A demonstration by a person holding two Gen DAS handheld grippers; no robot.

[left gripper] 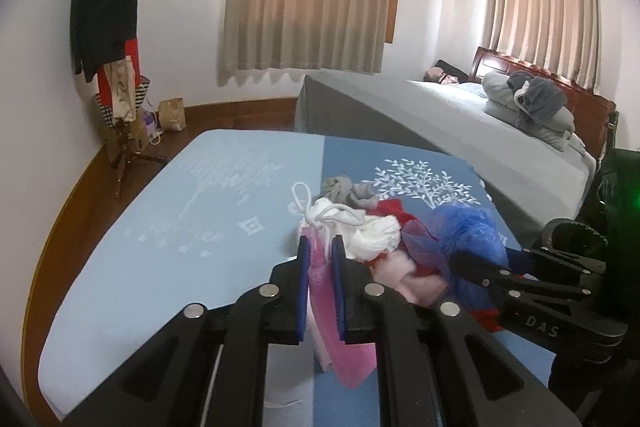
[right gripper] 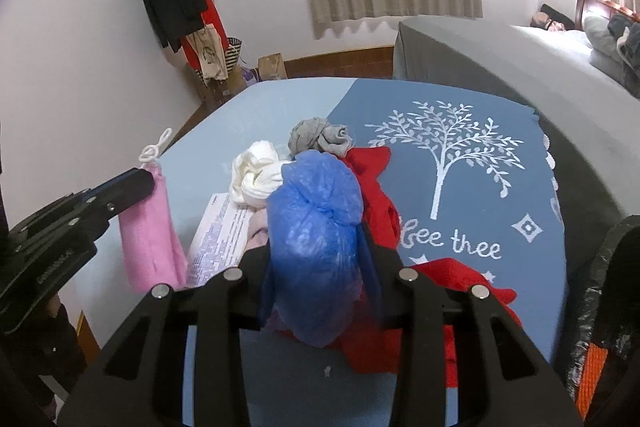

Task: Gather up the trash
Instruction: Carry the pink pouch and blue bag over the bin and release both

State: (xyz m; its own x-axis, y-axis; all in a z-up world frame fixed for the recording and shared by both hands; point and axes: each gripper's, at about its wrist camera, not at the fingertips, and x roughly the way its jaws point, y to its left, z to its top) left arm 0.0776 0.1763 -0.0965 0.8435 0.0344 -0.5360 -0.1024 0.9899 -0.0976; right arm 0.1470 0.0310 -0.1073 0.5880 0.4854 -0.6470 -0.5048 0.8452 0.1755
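On the blue table cover [right gripper: 460, 99] lies one pile of items: one pink drawstring pouch [right gripper: 148, 227], one crumpled blue plastic bag [right gripper: 312, 227], one white cloth bundle [right gripper: 256, 175], one grey balled cloth [right gripper: 320, 137], and one printed paper slip [right gripper: 218, 231]. Red fabric [right gripper: 376, 187] shows in two patches; whether they are one piece cannot be told. Two grippers are in view. Behind stand one coat rack [left gripper: 120, 27], one bed [left gripper: 440, 115] and two curtained windows.

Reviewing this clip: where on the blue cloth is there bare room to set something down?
Free: the pale blue half left of the pink pouch, and the tree print right of the red cloth. Crowded: the middle, around the white bundle, grey sock and blue bag.
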